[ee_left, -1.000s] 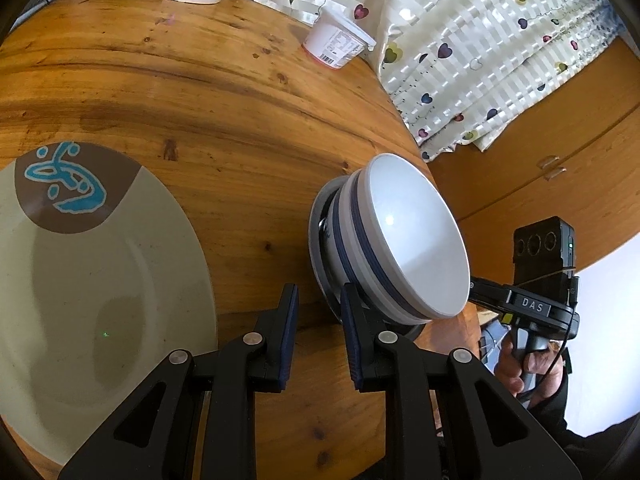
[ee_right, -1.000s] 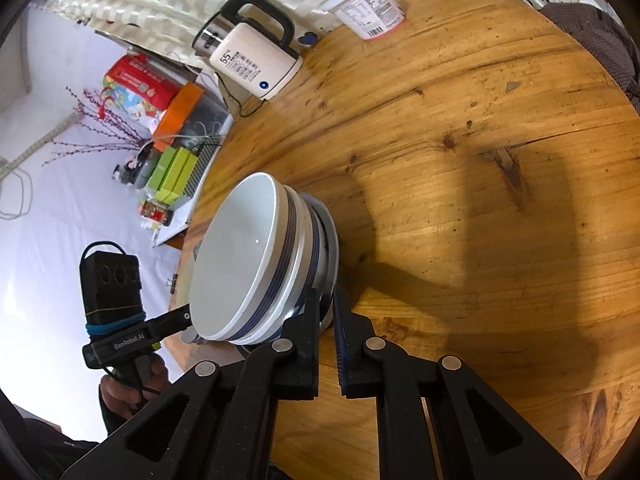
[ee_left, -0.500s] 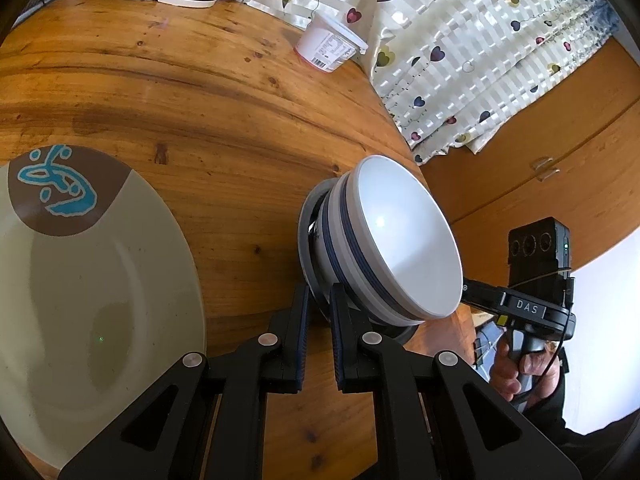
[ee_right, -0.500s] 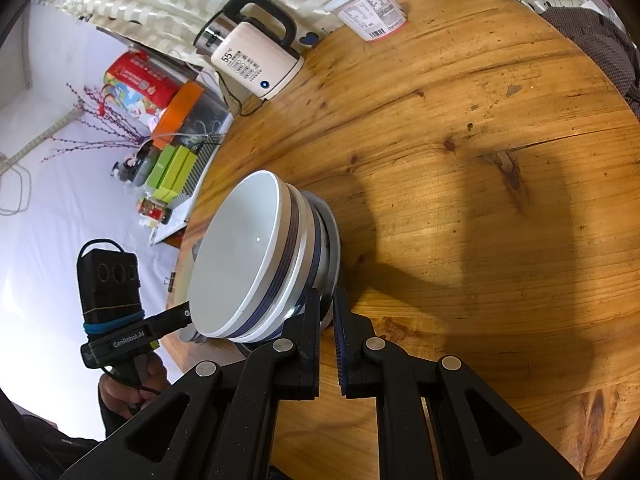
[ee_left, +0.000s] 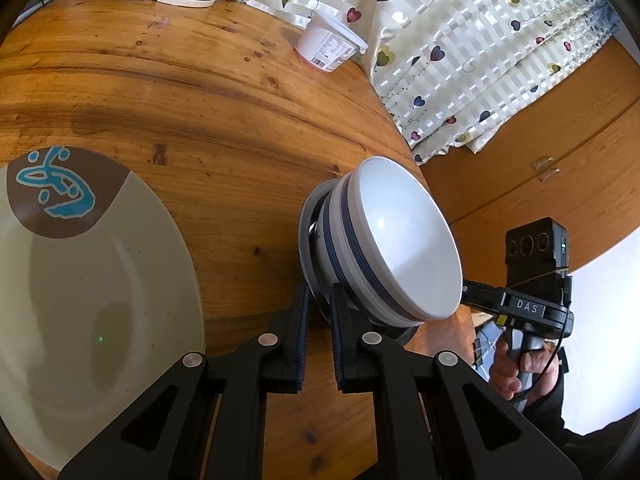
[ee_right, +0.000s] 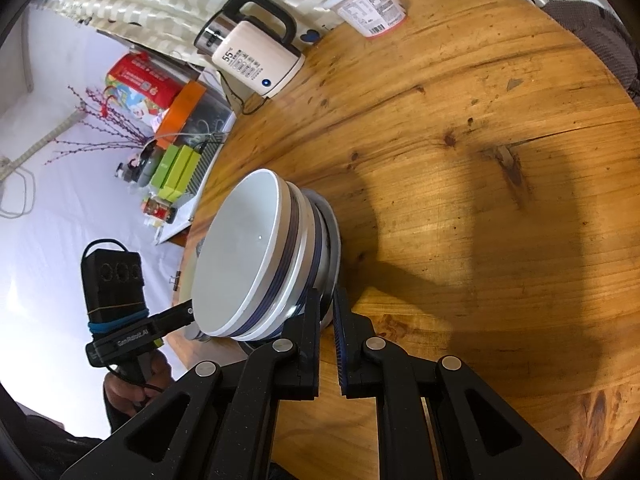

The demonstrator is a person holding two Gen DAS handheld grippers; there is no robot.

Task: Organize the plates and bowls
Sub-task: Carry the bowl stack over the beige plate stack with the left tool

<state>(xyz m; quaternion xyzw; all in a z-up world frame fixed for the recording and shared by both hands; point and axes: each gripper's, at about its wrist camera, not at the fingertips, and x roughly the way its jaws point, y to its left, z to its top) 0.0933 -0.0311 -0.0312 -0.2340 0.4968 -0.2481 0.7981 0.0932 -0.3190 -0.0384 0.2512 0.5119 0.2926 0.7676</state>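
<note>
I see the stacked bowls (ee_left: 404, 240) seated on a grey plate (ee_left: 310, 256) near the table (ee_left: 200, 100) edge. From the left wrist view, my left hand-held gripper (ee_left: 318, 300) is clamped on that plate's rim at its 6 o'clock. From the right wrist view, my right hand-held gripper (ee_right: 328, 308) pinches the same plate (ee_right: 334, 240) rim from the opposite side. A large beige plate (ee_left: 92, 304) lies at 9 o'clock of the stack. A kettle (ee_right: 256, 60) and a yogurt cup (ee_right: 370, 8) stand toward 12 o'clock.

Black matte tool (ee_left: 318, 300) arms; silver rivets; blue ribbed pads (ee_right: 340, 322); dark sleeves
</note>
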